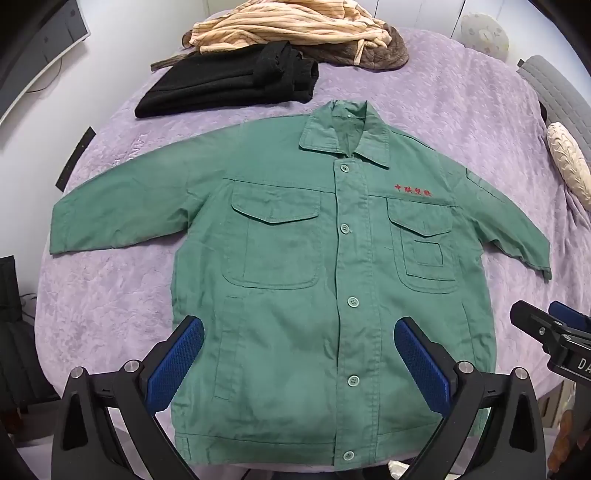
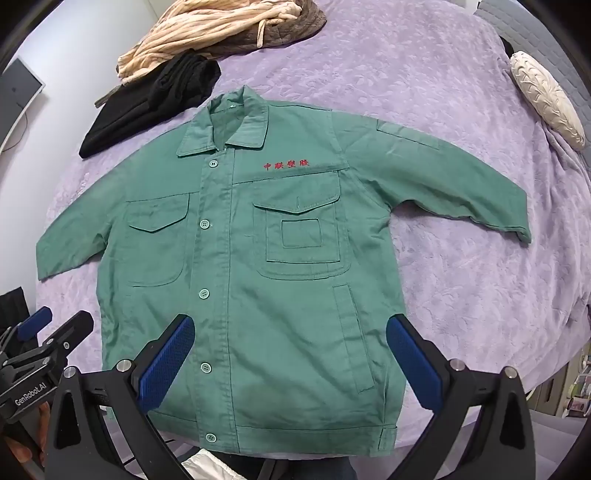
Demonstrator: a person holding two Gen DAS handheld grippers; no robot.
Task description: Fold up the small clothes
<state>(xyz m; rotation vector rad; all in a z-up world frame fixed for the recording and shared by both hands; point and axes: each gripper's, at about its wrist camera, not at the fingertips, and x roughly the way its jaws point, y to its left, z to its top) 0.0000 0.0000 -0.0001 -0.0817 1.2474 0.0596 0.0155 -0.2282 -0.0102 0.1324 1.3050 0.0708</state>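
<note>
Green jacket (image 1: 295,258) lies flat and buttoned just ahead of both wide-open, empty tongs, left gripper (image 1: 299,354) and right gripper (image 2: 291,350), so folding hasn't started; I'd grab a sleeve next.

A home bedroom: a bed under a purple bedspread (image 1: 424,85), a cream pillow (image 2: 546,98), heaped clothes (image 1: 288,26)

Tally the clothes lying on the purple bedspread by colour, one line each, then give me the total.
Green: 1, the green jacket spread flat, front up and buttoned.
Black: 1, the black garment folded beyond the collar.
Cream striped: 1, the cream striped garment in a loose heap.
Brown: 1, the brown garment bunched under that heap.
Total: 4
</note>
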